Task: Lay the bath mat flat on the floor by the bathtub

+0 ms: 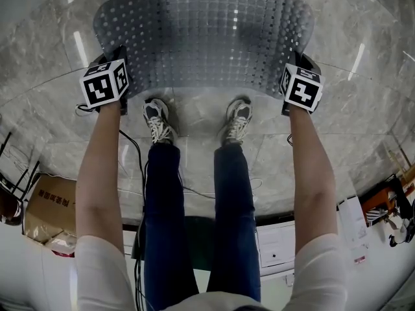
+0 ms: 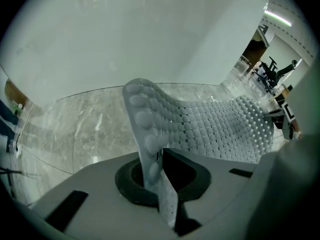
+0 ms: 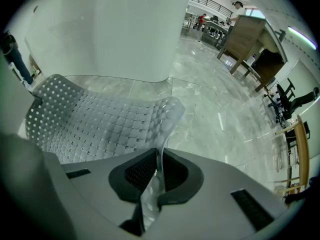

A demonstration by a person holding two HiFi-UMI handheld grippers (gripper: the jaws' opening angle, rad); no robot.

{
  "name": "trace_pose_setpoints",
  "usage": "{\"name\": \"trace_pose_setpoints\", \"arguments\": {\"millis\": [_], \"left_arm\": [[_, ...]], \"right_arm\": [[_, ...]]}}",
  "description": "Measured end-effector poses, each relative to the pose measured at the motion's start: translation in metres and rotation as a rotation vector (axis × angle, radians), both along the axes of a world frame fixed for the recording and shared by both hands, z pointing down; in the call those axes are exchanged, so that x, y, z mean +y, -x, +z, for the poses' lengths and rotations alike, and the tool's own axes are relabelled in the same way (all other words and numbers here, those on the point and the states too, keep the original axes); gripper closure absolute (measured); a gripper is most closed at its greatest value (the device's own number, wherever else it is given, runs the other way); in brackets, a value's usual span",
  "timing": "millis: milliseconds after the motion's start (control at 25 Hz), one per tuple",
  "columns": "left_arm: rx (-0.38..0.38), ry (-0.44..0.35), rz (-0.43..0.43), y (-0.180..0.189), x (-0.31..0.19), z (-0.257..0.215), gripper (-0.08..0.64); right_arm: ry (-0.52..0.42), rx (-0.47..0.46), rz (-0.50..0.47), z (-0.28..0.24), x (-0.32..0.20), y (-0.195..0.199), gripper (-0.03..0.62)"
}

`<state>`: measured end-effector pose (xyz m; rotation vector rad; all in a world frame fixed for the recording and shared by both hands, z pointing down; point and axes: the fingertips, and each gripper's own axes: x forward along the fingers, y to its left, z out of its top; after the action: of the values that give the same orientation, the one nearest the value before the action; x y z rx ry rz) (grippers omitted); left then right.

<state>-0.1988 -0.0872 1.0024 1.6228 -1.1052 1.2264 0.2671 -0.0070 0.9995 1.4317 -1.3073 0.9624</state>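
The translucent grey rubber bath mat (image 1: 204, 37), studded with bumps and holes, hangs over the grey marble floor (image 1: 207, 125) between the person's laced shoes (image 1: 157, 120) and the white bathtub wall (image 3: 100, 29). It looks light, floppy and slick, so its 2 near corners are the hold: left gripper (image 2: 161, 179) and right gripper (image 3: 157, 176) each have their jaws clamped on 1

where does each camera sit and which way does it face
Head view: on the person's head, facing steeply down at the bath mat and floor; arms, legs, shoes show.
Left gripper view: on the left gripper, facing along jaws shut on the mat's edge, toward the bathtub.
Right gripper view: on the right gripper, likewise.
All share the mat.
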Motion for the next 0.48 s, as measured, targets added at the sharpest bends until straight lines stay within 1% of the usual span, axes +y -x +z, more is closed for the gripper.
{"name": "trace_pose_setpoints", "arguments": {"millis": [200, 480], "left_arm": [[-0.018, 0.006, -0.010, 0.004, -0.003, 0.010, 0.514], [-0.048, -0.007, -0.089, 0.021, -0.007, 0.025, 0.512]], "right_arm": [[0.004, 0.024, 0.007, 0.013, 0.002, -0.007, 0.549], [0.011, 0.042, 0.038, 0.031, 0.005, -0.021, 0.548]]}}
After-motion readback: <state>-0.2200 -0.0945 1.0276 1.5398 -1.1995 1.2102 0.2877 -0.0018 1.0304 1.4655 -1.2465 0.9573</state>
